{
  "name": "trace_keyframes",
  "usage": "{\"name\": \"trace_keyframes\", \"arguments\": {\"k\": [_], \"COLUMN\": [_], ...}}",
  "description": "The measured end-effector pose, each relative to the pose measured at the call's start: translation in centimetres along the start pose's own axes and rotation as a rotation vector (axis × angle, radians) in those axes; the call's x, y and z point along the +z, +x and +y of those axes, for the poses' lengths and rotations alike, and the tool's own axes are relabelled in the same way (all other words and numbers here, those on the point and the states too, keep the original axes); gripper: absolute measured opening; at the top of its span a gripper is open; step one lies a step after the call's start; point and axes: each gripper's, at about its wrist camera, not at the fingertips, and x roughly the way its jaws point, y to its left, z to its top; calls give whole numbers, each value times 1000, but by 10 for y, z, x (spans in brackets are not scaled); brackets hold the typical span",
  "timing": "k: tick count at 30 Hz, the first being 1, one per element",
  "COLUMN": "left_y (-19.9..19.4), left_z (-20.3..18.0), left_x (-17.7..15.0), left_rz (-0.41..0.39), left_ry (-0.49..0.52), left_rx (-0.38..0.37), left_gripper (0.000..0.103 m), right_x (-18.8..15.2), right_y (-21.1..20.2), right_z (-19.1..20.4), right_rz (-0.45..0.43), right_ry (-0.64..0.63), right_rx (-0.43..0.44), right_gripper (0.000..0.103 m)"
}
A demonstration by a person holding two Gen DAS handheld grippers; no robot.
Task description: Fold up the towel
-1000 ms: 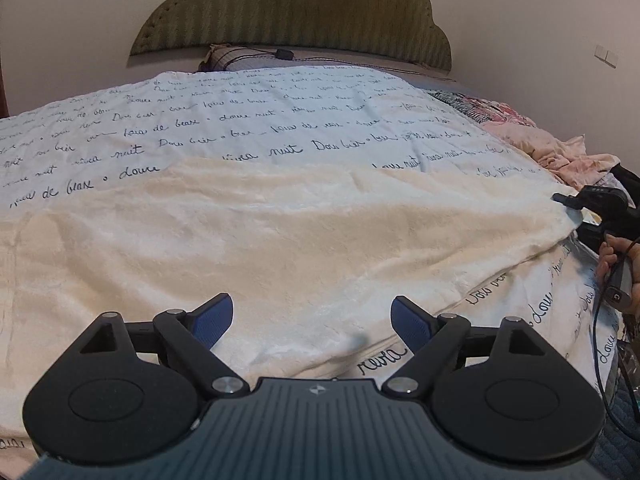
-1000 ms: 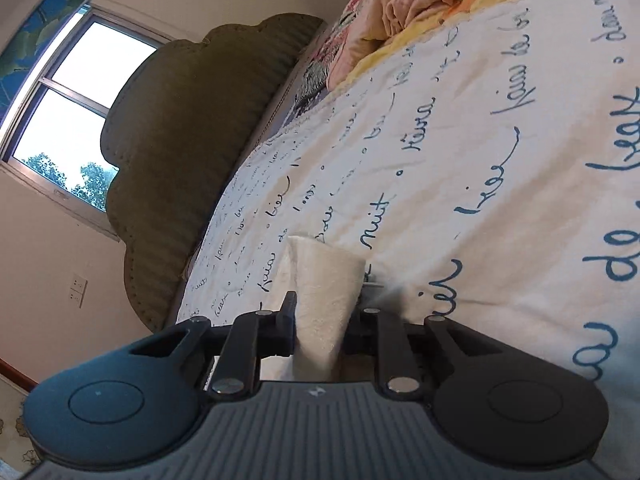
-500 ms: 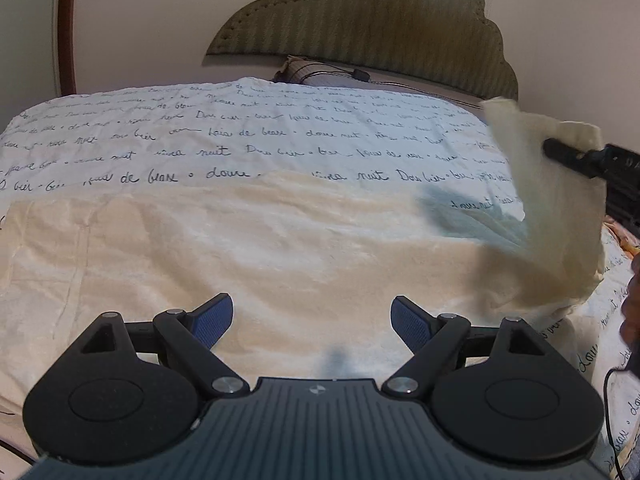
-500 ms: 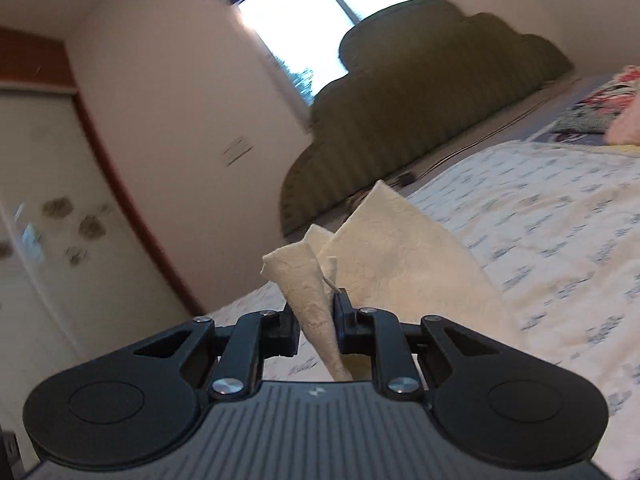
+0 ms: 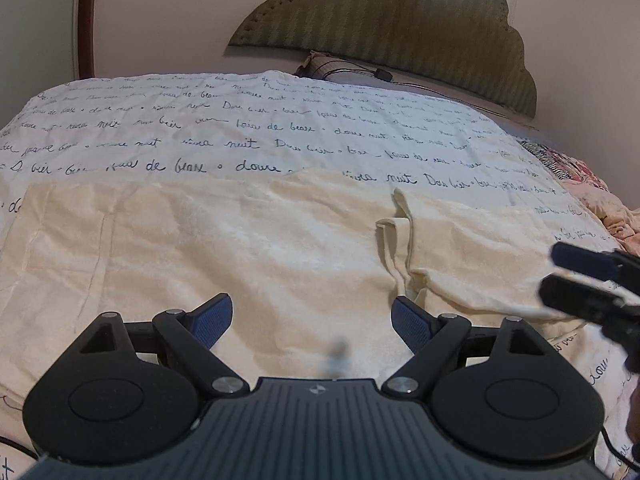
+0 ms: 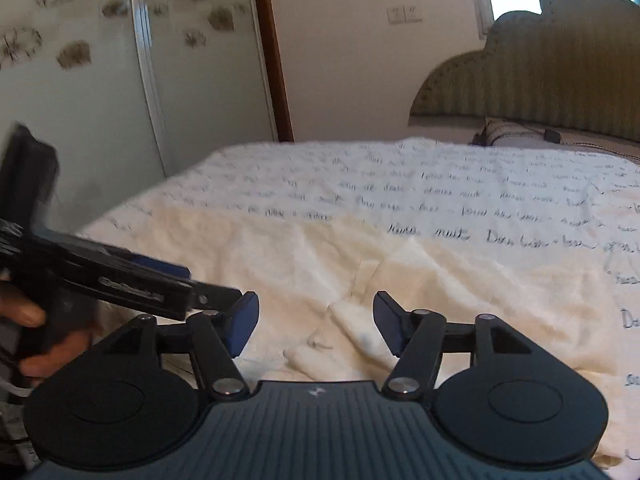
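1. Your cream towel [image 5: 240,248] lies spread on the bed [image 5: 280,128], on the script-printed cover, on the side of the bed away from the headboard [image 5: 400,32].

2. One fold looks started: the towel's right-hand part is laid back over its middle, and the folded flap [image 5: 472,256] ends in a bunched, rumpled edge [image 5: 394,236] near the towel's centre line. Judged from that, the first fold is roughly made but not neat.

3. Your right gripper [image 6: 316,324] is opening just above the flap's near corner. Nothing is pinched between its fingers [image 6: 386,326]; the cloth lies loose beneath them, so the flap seems to be released.

4. Your left gripper [image 5: 308,320] hangs over the near edge of the towel with its fingers [image 5: 212,322] wide apart and nothing between them.

5. The towel's left-hand part lies flat in a single layer, so most of the folding remains.

6. What is left, as I read it: smooth the bunched edge, square the flap's corners to the layer under it, then bring the left-hand part over and fold again to a compact shape.

7. Watch the flap's near corner: it sits crumpled beside the right gripper and may spoil the next fold's alignment.
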Motion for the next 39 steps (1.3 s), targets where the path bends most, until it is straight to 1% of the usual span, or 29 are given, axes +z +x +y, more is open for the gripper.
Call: {"name": "trace_keyframes", "arguments": {"k": [1, 3, 4, 5, 6, 7, 8, 9, 10, 11, 12, 14, 16, 18, 20, 21, 22, 23, 24, 25, 28, 30, 31, 33, 34, 35, 37, 39], "left_y": [4, 12, 16, 20, 25, 29, 33, 38, 39, 40, 43, 48, 52, 55, 55, 54, 52, 51, 49, 47, 38, 33, 32, 30, 28, 26, 24, 23], "left_z": [-4, -16, -25, -33, -45, -55, -65, -74, -80, -84, -88, -96, -104, -112, -117, -116, -112, -105, -95, -82, -41, -19, -10, 2, 8, 13, 18, 21], "left_x": [4, 13, 18, 21, 25, 28, 31, 31, 31, 31, 31, 33, 34, 34, 32, 30, 30, 30, 31, 32, 35, 36, 36, 34, 32, 30, 26, 22], "left_rz": [4, 17, 24, 25, 21, 20, 24, 26, 21, 17, 19, 27, 30, 22, 4, -12, -31, -42, -47, -54, -67, -69, -65, -53, -43, -34, -25, -22], "left_ry": [0, 8, 15, 24, 44, 67, 91, 113, 127, 136, 145, 163, 187, 208, 226, 231, 229, 210, 170, 116, -37, -95, -110, -123, -127, -129, -123, -117], "left_rx": [-18, -72, -105, -129, -155, -167, -161, -151, -152, -160, -172, -174, -171, -161, -143, -125, -101, -76, -53, -32, 19, 68, 95, 132, 139, 140, 135, 141], "left_gripper": [89, 89, 89, 89, 89, 89, 89, 89, 89, 90, 90, 90, 90, 91, 91, 91, 92, 92, 92, 92, 93, 94, 94, 94, 94, 94, 94, 94], "right_x": [2, -1, -4, -9, -14, -21, -29, -38, -47, -55, -58, -59, -54, -52, -53, -55, -59, -61, -62, -62, -50, -39, -35, -32, -32, -32, -31, -31], "right_y": [-16, -39, -44, -47, -50, -51, -49, -43, -38, -40, -46, -69, -82, -88, -81, -77, -77, -76, -74, -72, -57, -38, -24, 6, 21, 34, 55, 66], "right_z": [-5, -29, -43, -61, -75, -87, -97, -102, -101, -99, -98, -102, -102, -98, -91, -86, -79, -70, -64, -52, -22, 0, 14, 40, 51, 57, 63, 61], "right_rz": [-25, -47, -39, -13, -1, 10, 58, 136, 194, 212, 194, 104, 18, -7, 15, 30, 42, 45, 41, 24, -32, -27, -17, 10, 29, 50, 108, 139], "right_ry": [4, 1, 8, 42, 84, 125, 152, 154, 128, 103, 117, 202, 247, 221, 117, 65, 21, -1, -13, -31, -103, -183, -248, -383, -447, -483, -501, -494], "right_rx": [-58, -296, -420, -539, -587, -576, -545, -535, -551, -584, -599, -594, -593, -625, -681, -686, -670, -645, -616, -573, -482, -375, -334, -318, -302, -282, -238, -233], "right_gripper": [65, 65, 65, 67, 67, 67, 65, 65, 65, 67, 67, 67, 67, 68, 68, 68, 68, 71, 77, 79, 80, 80, 80, 80, 80, 80, 80, 80]}}
